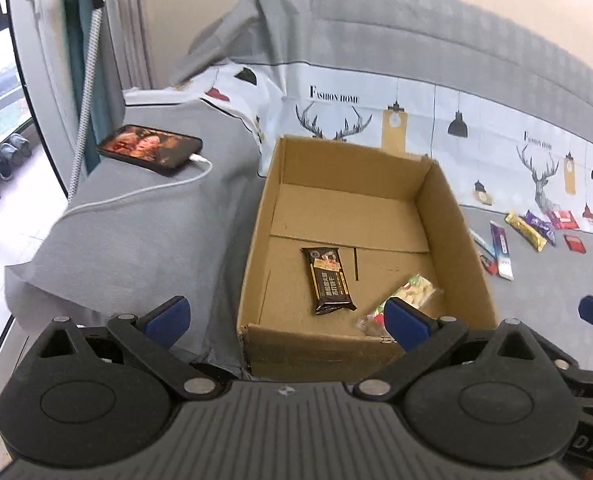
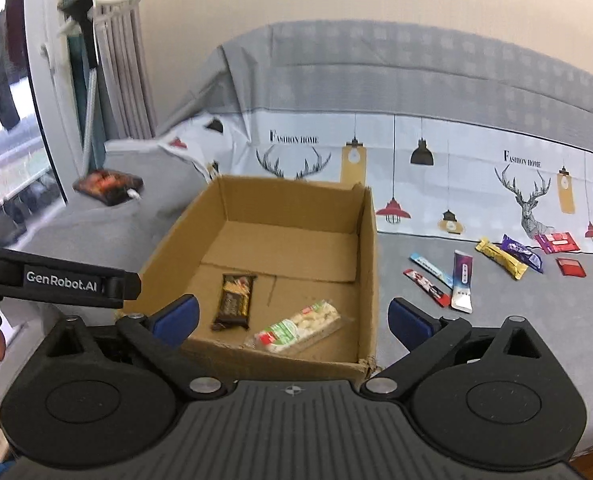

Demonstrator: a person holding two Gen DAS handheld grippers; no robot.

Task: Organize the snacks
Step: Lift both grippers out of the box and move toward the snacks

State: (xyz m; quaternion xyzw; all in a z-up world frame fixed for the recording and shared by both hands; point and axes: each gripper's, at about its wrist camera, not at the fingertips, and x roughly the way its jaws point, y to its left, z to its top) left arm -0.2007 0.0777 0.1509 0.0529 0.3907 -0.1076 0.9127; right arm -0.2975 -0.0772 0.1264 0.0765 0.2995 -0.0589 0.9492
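An open cardboard box stands on the grey bed cover. Inside it lie a dark brown snack bar and a clear pack of white pieces. Several loose snack bars lie spread on the cover to the right of the box. My left gripper hovers open above the box's near edge, nothing between its fingers. My right gripper is open and empty too, over the box's near right corner.
A phone with a lit screen lies at the bed's left, with a white cable plugged into it. The bed edge drops to the floor on the left, by a window. A printed sheet rises behind the box.
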